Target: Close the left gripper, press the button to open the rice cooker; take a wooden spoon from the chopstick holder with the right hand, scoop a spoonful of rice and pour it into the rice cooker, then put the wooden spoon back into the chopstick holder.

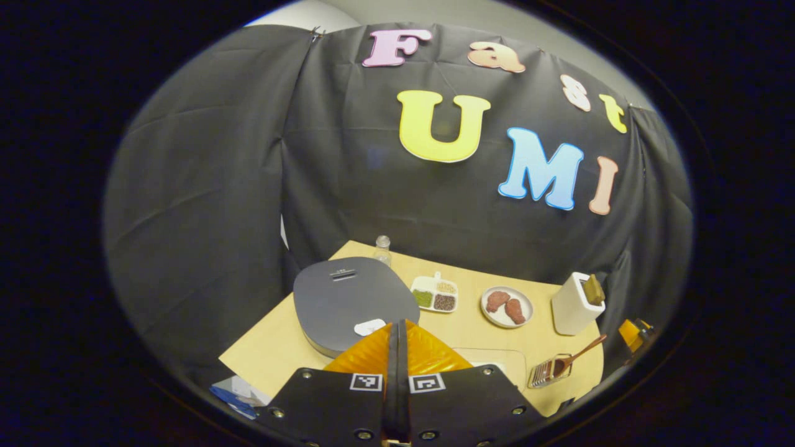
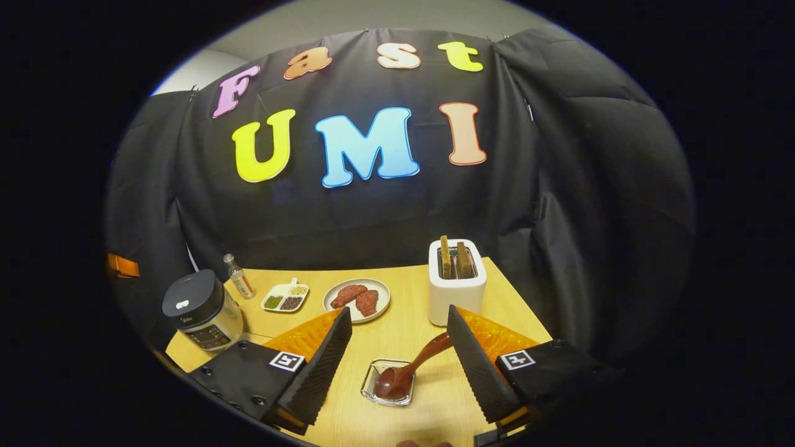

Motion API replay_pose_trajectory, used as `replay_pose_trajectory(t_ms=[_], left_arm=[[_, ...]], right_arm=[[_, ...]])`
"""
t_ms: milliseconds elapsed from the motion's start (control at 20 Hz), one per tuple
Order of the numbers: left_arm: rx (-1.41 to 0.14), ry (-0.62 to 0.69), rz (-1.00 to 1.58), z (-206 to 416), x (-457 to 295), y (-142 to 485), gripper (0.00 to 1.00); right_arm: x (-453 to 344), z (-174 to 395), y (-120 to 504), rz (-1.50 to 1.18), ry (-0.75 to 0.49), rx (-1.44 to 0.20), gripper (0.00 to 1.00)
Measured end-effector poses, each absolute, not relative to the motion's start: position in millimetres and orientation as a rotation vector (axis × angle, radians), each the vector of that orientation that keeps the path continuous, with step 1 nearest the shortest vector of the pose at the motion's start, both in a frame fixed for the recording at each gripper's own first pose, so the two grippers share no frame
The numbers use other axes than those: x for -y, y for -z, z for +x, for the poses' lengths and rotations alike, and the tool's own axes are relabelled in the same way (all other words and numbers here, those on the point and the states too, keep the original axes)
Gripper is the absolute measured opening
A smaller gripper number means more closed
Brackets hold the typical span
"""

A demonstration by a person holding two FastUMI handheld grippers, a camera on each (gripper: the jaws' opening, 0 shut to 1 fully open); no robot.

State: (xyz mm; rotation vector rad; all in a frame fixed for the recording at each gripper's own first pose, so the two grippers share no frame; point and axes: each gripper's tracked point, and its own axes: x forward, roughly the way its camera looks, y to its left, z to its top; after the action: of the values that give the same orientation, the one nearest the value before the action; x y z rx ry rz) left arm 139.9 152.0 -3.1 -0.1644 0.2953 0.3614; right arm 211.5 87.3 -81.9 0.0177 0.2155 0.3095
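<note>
The surface (image 2: 404,323) is pale wood. The rice cooker (image 2: 202,310), lid down, dark grey on top, stands near its left edge. The wooden spoon (image 2: 410,369) rests bowl-down in a small clear holder (image 2: 388,385) toward the front edge, open wood around it. Left gripper (image 1: 397,335) fingers pressed together above the cooker lid; right gripper (image 2: 400,347) fingers spread wide, flanking the spoon.

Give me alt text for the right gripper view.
The open right tool hovers over a wooden spoon resting in a small clear dish on a wooden table, with a closed rice cooker at left.
</note>
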Motion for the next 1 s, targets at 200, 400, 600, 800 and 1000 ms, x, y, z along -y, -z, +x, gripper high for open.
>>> replay_pose_trajectory(t_ms=[200, 400, 600, 800, 1000], left_arm=[[-0.337, -0.340, -0.161, 158, -165, 20, 0.01], [-0.408, -0.280, -0.201, 185, -187, 45, 0.01], [-0.503, -0.225, -0.199, 220, -213, 86, 0.01], [-0.584, -0.190, -0.187, 243, -230, 121, 0.01], [-0.632, -0.143, -0.198, 255, -232, 144, 0.01]], right_arm=[[-82, 208, 88, 0.009, -0.286, -0.231, 0.98], [-85, 199, 82, 0.029, -0.228, -0.225, 0.98], [-89, 185, 82, 0.040, -0.159, -0.221, 0.98], [-98, 169, 87, 0.007, -0.118, -0.233, 0.98], [-112, 160, 88, -0.002, -0.100, -0.237, 0.98]])
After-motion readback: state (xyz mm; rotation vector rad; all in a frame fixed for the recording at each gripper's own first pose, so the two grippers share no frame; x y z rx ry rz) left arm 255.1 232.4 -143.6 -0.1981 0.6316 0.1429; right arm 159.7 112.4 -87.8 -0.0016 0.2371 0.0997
